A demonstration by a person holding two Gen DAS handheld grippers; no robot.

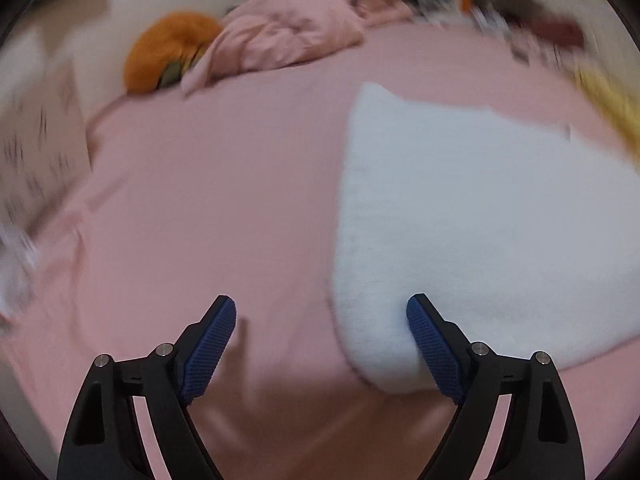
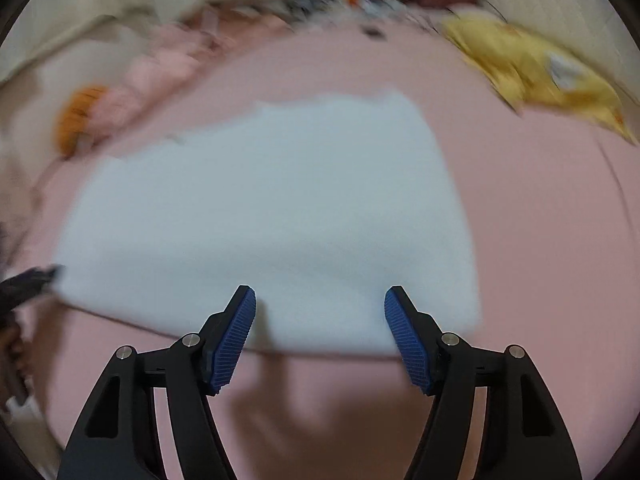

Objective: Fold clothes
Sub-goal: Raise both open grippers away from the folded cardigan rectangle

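- Bed (image 1: 224, 200): pink sheet fills most of both views, fairly smooth in the middle. Both frames motion-blurred.
- White cloth (image 2: 272, 216): lies flat on the sheet, roughly rectangular, fuzzy-looking surface. In the right wrist view it sits centre frame with its near edge between the fingers. In the left wrist view it takes the right half (image 1: 460, 216), rounded near corner at the right finger.
- Pink garment (image 1: 288, 36): crumpled heap at the far side of the bed, well apart from the white cloth.
- Yellow garment (image 2: 532, 68): bunched at the far right of the bed, apart from the white cloth; only a yellow smear at the right edge of the left wrist view.
- Orange item (image 1: 168, 52): rounded, just beside the pink heap on its left. Too blurred to tell what it is.
- Left gripper (image 1: 320, 316): jaws spread wide, nothing between them. Right pad (image 1: 432, 352) overlaps the cloth's near corner; contact can't be confirmed. Left pad sits over bare sheet.
- Right gripper (image 2: 320, 304): jaws spread wide, holding nothing, both tips over the cloth's near edge.
- Dark blurred shape at the left edge of the right wrist view, at the cloth's near-left corner: can't identify it.
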